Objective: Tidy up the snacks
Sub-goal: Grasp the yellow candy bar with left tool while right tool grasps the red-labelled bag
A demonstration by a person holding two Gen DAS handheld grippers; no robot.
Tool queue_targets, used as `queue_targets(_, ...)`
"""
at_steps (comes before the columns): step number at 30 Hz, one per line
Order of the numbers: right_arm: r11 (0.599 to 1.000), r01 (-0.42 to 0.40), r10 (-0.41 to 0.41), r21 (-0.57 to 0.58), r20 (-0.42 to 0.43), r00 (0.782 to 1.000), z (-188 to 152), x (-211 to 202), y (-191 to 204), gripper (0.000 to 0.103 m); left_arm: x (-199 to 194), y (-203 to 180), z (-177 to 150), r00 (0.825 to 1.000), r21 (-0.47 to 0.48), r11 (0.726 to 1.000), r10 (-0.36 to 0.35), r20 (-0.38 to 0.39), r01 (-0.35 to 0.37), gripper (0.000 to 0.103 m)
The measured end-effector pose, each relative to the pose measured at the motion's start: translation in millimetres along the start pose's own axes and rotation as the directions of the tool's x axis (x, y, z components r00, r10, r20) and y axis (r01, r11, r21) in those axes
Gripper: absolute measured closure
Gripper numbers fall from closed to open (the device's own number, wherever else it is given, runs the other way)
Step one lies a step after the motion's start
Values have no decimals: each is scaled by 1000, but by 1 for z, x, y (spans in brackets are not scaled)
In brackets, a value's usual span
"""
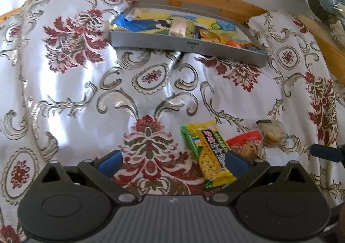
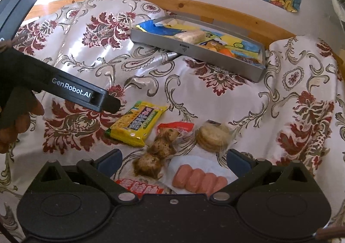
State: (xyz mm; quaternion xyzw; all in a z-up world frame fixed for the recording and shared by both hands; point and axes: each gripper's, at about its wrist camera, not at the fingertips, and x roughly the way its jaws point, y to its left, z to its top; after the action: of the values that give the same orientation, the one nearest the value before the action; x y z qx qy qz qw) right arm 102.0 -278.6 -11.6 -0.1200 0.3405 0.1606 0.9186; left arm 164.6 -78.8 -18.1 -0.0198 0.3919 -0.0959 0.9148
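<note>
A glossy satin cloth (image 2: 204, 92), white with raised red damask flowers and silver scrolls, lies in soft folds. At its far edge sits a shallow rectangular grey metal tray (image 2: 194, 52) holding crinkly wrapped snacks. Nearer lie a flat yellow foil snack packet (image 2: 138, 125), a clear bag of round biscuits (image 2: 212, 137), a red-topped pack of lumpy brown balls (image 2: 159, 152) and a row of smooth pink sausages (image 2: 199, 180).

The left tongs (image 1: 172, 162) stand apart and empty; the yellow packet (image 1: 212, 156) lies just inside their right-hand pad. The right tongs (image 2: 172, 163) gape too, empty, with the brown balls and sausages between their pads.
</note>
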Motion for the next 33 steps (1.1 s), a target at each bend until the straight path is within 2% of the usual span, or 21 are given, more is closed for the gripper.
queue_targets(6, 999, -14, 14, -34, 18, 1000, -1, 12, 3, 1, 13, -5, 4, 997, 12, 998, -56, -45, 56, 1)
queue_targets(10, 997, 9, -8, -71, 21, 1000, -3, 23, 7, 1, 23, -9, 12, 993, -8, 996, -92, -71, 92, 1)
queue_targets(14, 993, 65, -64, -101, 14, 998, -3, 33, 10, 3, 35, -17, 20, 991, -3, 997, -79, -104, 79, 1)
queue_targets(19, 993, 69, -66, -91, 29, 997, -5, 37, 7, 6, 46, -22, 23, 988, -9, 996, -91, -122, 91, 1)
queue_targets(29, 993, 57, -53, -104, 41, 998, -6, 38, 10, 13, 58, -34, 20, 976, 17, 993, -111, -187, 116, 28)
queue_targets(33, 993, 55, -52, -106, 39, 998, -6, 39, 11, 14, 63, -32, 20, 973, 11, 994, -100, -208, 105, 31)
